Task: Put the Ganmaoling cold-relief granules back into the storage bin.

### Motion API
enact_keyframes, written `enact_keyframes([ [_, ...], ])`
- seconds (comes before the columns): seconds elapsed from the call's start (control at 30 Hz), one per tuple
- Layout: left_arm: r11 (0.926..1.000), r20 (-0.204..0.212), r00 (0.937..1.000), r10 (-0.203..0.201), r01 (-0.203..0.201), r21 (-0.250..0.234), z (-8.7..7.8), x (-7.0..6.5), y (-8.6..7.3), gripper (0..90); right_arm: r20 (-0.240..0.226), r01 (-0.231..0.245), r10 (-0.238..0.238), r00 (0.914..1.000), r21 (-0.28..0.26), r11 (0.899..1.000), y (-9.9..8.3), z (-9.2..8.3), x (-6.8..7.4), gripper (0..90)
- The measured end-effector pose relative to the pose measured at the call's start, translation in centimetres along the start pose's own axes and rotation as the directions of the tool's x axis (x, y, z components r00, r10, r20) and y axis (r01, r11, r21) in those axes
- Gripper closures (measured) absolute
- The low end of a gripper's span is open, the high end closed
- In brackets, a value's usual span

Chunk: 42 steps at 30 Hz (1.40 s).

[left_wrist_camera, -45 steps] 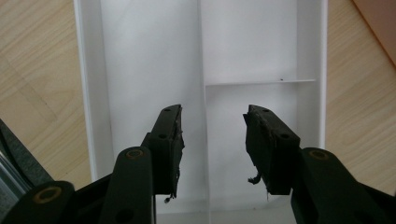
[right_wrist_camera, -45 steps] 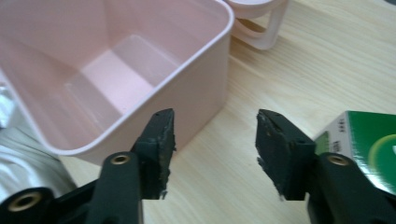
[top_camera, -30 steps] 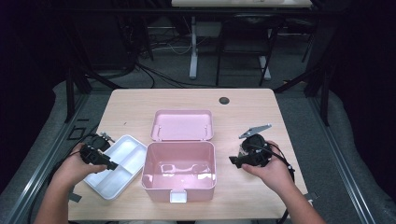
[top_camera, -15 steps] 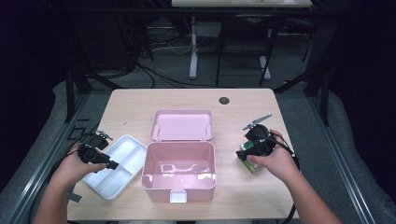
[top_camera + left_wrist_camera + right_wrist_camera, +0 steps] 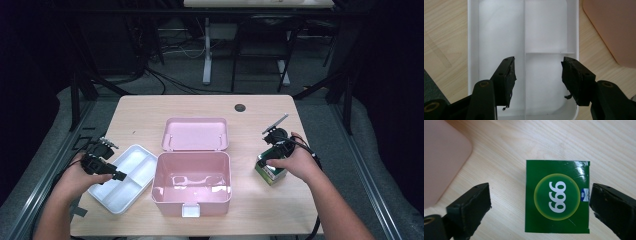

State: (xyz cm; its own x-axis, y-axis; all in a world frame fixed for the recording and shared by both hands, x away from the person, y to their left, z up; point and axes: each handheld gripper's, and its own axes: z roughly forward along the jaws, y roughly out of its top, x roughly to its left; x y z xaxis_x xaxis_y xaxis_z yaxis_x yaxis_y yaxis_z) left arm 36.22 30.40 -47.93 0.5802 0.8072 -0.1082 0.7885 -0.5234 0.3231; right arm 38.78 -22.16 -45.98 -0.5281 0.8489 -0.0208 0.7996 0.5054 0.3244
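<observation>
A green box (image 5: 556, 195) with a white "999" on its top lies flat on the wooden table (image 5: 250, 215), right of the open pink box (image 5: 192, 177). My right gripper (image 5: 540, 200) points down over it, and its jaws have just been opening. They straddle the box: the left pad stands well clear, the right pad sits at the box's edge. In the high view that right gripper (image 5: 267, 165) sits right above the green box (image 5: 272, 175). My left gripper (image 5: 537, 75) hangs over the white divided tray (image 5: 499, 37). Its jaws have also been opening, with nothing between them.
The pink box's lid (image 5: 196, 134) lies open towards the back. The white tray (image 5: 131, 165) sits against the pink box's left side, near the table's left edge. A dark round hole (image 5: 240, 107) marks the far table edge. Cables and stands fill the floor behind.
My right gripper has turned from pointing left towards the pink box to pointing down, and the green box now shows on the table beneath it. The left hand has kept its place.
</observation>
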Motion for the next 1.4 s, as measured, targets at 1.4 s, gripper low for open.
enact_keyframes([
  [1.4,1.0,-0.003,1.0,0.006,-0.006,0.0,0.0,0.5,-0.4,45.3,-0.035,0.012,-0.004,0.9994,0.216,0.976,0.7,3.8,-2.3,8.8],
])
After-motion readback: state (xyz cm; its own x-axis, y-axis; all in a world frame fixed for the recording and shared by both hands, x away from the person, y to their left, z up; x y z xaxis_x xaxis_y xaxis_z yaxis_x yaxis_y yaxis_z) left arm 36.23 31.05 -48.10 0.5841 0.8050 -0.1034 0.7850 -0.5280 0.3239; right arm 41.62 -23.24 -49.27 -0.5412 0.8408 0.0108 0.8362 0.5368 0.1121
